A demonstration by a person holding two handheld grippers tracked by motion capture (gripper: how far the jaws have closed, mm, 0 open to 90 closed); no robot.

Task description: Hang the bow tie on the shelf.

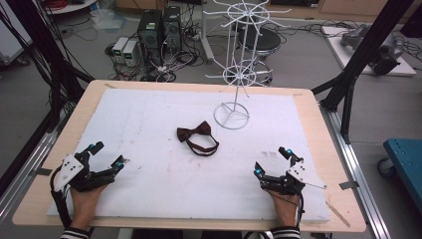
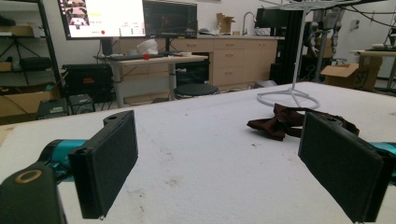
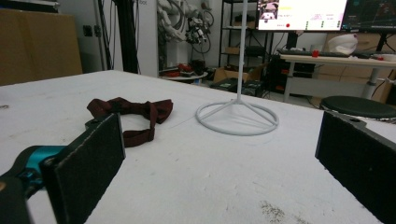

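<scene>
Bow tie (image 1: 197, 138), dark maroon with its strap looped toward the person, lies flat on the white pad (image 1: 149, 114) just in front of the ring base of the white wire rack (image 1: 232, 115), apart from it. Left gripper (image 1: 105, 155) rests on the pad well to the near left of the bow tie, jaws spread wide and holding nothing; in the left gripper view the bow tie (image 2: 280, 122) sits ahead, close to the right-hand pad of the left gripper (image 2: 219, 158) but clearly beyond it. Right gripper (image 1: 271, 162) rests well to the near right of the bow tie, jaws likewise parted and empty; in the right gripper view the bow tie (image 3: 130, 112) lies ahead past the left-hand pad of the right gripper (image 3: 224, 158), with the rack base (image 3: 237, 119) to the right of it.

Between each gripper and the bow tie the pad is bare apart from faint stains, and nothing stands in the way. The rack's upright stem and tiers of arms rise behind the bow tie. The pad's border sits inside the wooden table (image 1: 318, 124) edge, far from the bow tie on all sides. Beyond the far edge stand computer cases (image 1: 159, 27) and a stool (image 1: 259, 40) on the floor.
</scene>
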